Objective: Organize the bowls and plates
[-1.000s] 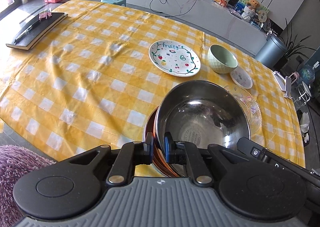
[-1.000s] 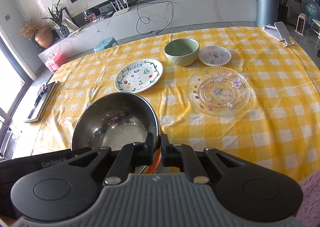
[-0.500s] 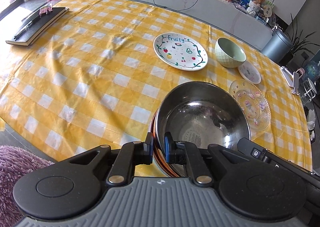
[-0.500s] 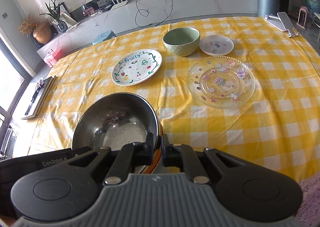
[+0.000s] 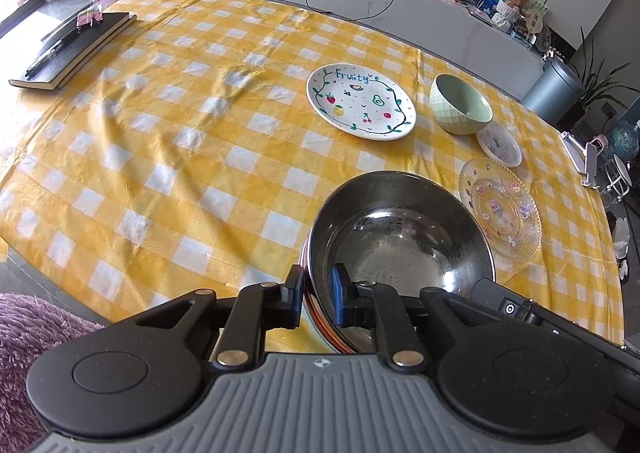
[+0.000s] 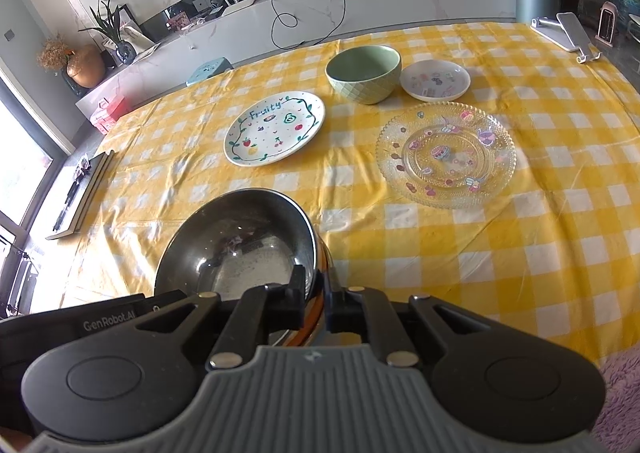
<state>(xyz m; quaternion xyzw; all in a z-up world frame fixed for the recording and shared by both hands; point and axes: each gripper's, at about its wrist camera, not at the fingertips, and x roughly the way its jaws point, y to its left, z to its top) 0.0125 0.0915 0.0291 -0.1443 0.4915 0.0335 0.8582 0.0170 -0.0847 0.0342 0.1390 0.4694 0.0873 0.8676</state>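
Note:
A steel bowl [image 5: 400,237] [image 6: 240,241] is held above the yellow checked table [image 5: 180,133]. My left gripper [image 5: 318,295] is shut on its near left rim. My right gripper [image 6: 318,295] is shut on its near right rim. Further on the table lie a white "Fruity" plate [image 5: 360,101] [image 6: 276,127], a green bowl [image 5: 460,109] [image 6: 364,71], a small white saucer [image 5: 500,143] [image 6: 435,79] and a clear patterned glass plate [image 5: 500,211] [image 6: 446,155].
A black notebook [image 5: 72,49] with a pen lies at the table's far left edge. A phone stand [image 6: 564,33] sits at the far right. A purple rug [image 5: 24,325] lies on the floor below the near edge.
Both grippers have lifted the steel bowl higher and carried it forward; the table and the other dishes look further below and nearer in view.

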